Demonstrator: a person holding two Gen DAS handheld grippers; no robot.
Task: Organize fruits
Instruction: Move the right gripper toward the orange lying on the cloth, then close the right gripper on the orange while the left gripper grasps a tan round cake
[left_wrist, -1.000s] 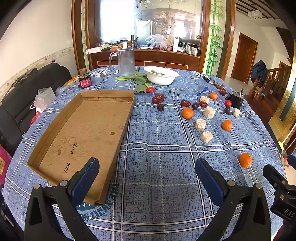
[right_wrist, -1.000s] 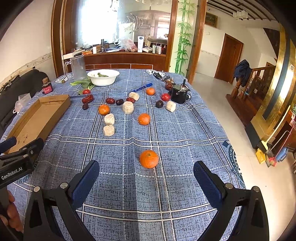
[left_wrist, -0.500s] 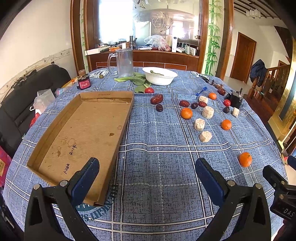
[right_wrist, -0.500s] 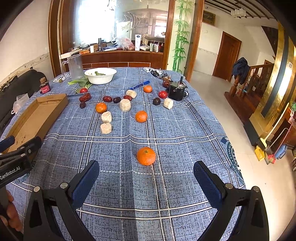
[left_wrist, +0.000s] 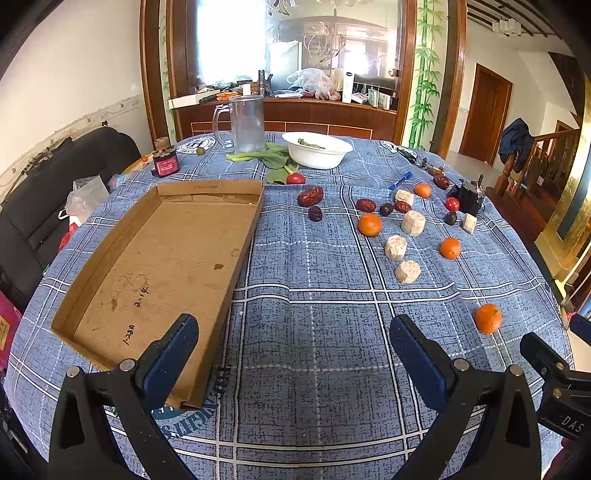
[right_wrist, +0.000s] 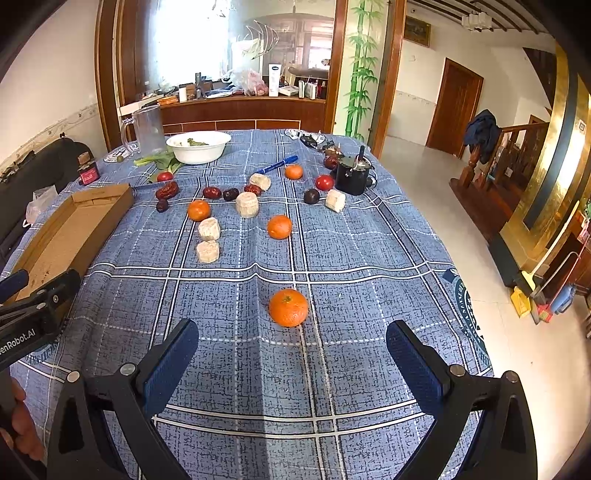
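An empty cardboard tray (left_wrist: 110, 254) lies on the left of the blue checked tablecloth, also seen in the right wrist view (right_wrist: 59, 236). Oranges, red dates, dark plums, small tomatoes and pale cake blocks are scattered at the centre and right. The nearest orange (right_wrist: 288, 307) sits just ahead of my right gripper (right_wrist: 291, 350), which is open and empty; it also shows in the left wrist view (left_wrist: 488, 318). My left gripper (left_wrist: 293, 347) is open and empty over bare cloth, its left finger (left_wrist: 168, 354) above the tray's near corner.
A white bowl (left_wrist: 317, 149), a glass jug (left_wrist: 246, 123), leafy greens (left_wrist: 266, 157) and a red jar (left_wrist: 166, 165) stand at the back. A black pot (right_wrist: 352, 175) and blue pen (right_wrist: 277, 166) lie far right. A black chair (left_wrist: 44, 192) is left of the table.
My right gripper has moved a little forward toward the nearest orange. The left gripper has barely moved. Nothing was grasped.
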